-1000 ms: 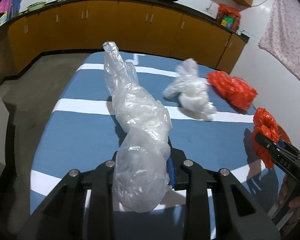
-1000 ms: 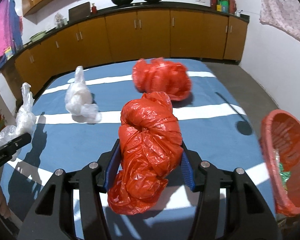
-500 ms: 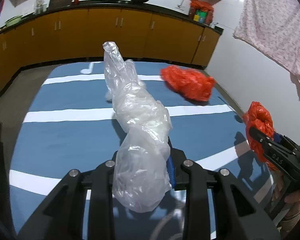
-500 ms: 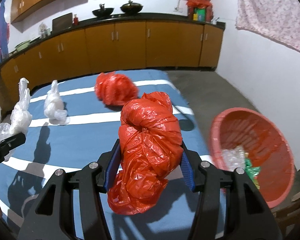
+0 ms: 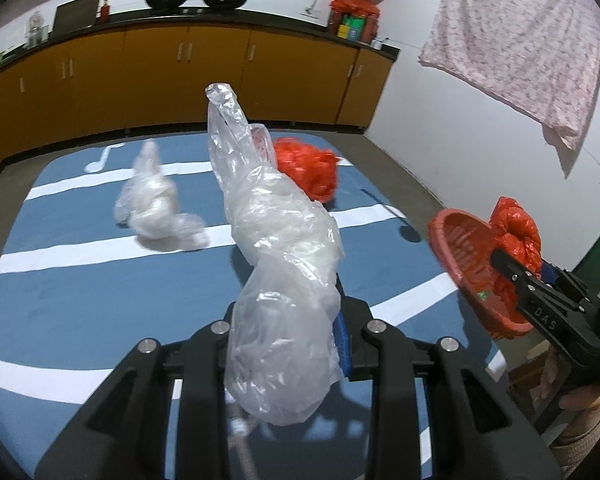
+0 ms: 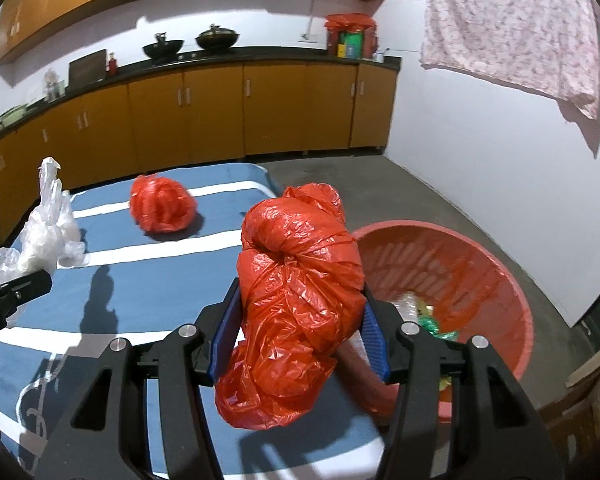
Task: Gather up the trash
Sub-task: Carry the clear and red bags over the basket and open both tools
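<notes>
The right gripper (image 6: 300,316) clamps a crumpled red plastic bag (image 6: 296,304) between its blue pads (image 6: 374,344), at the near right edge of the blue striped table (image 6: 140,280). A red basket (image 6: 488,280) with some litter inside sits just right of it. Another red bag (image 6: 162,206) lies farther left. At far left, the left gripper (image 6: 8,300) carries a clear plastic bag (image 6: 44,224).

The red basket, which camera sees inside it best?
The right wrist view: the red basket opens toward the camera, with trash at its bottom, though the red bag in the right gripper hides part. The left wrist view shows it edge-on only.
</notes>
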{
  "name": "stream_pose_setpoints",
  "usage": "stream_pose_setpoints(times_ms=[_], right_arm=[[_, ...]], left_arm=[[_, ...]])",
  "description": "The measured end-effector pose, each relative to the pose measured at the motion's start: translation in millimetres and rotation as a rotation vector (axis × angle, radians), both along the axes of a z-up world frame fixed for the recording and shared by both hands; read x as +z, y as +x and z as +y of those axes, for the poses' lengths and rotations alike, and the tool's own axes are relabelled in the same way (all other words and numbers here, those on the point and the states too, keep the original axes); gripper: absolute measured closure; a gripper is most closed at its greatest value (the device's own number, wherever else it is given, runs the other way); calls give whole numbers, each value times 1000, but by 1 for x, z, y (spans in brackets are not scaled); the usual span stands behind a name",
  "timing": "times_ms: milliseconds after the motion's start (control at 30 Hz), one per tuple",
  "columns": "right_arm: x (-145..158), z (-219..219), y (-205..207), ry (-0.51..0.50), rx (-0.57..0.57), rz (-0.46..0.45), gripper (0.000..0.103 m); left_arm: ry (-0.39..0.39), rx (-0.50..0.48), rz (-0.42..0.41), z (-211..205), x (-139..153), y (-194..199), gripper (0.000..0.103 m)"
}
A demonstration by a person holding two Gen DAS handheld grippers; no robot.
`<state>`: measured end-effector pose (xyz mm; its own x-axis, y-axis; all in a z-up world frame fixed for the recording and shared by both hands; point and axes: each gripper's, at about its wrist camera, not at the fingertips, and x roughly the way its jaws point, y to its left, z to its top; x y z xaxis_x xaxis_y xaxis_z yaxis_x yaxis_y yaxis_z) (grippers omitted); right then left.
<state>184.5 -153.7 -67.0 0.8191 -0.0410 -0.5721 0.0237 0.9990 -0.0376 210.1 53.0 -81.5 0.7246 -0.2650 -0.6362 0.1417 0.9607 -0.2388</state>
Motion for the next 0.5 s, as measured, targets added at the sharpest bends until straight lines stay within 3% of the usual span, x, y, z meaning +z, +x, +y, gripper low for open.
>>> stream_pose_setpoints(times_ms=[500], right_arm=[[4, -54, -7, 21, -139, -23, 49]], left_arm=[[-36, -133, -36, -63, 13, 10, 73]])
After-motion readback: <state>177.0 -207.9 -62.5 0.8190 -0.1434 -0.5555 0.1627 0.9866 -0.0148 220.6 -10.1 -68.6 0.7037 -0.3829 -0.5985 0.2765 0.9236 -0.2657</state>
